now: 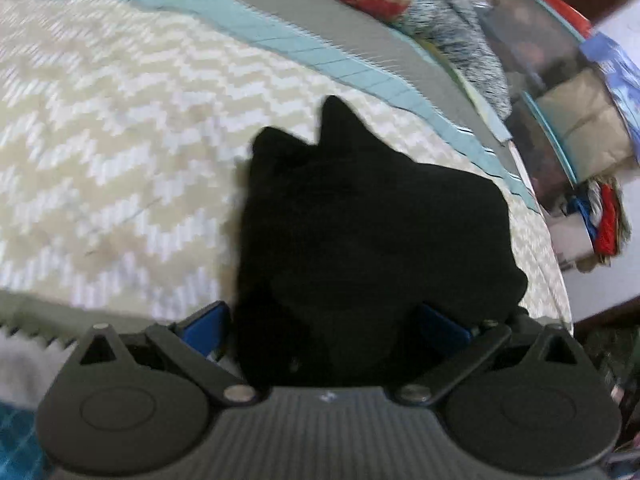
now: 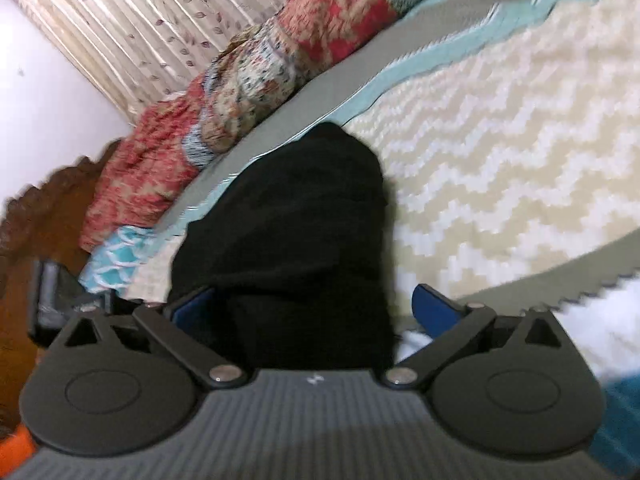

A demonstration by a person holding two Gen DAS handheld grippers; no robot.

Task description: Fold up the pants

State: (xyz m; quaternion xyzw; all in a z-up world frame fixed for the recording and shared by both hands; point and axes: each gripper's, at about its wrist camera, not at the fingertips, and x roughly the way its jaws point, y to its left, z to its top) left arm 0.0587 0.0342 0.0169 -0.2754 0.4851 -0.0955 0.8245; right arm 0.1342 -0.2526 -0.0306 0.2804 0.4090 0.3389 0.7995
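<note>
step: mid-fold, black pants [image 1: 360, 240] bunched on the bed [image 1: 100, 140] near its far edge
left tongs [image 1: 324, 328]: spread wide, cloth between, grip unclear
right tongs [image 2: 316, 312]: wide open, cloth loose between
next: let go, flatten

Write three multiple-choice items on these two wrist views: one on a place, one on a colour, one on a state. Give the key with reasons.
1. Where do the pants lie?
A. on the zigzag bedspread
B. on a wooden floor
C. in a drawer

2. What colour are the pants?
A. red
B. black
C. white

3. How do the right tongs stand?
A. shut tight with nothing between them
B. out of view
C. wide open, with cloth lying between the fingers

Key:
1 A: the dark cloth rests on the cream and white zigzag cover in both views.
2 B: the cloth is black throughout.
3 C: the blue fingers stand far apart, and a gap shows beside the cloth.
</note>
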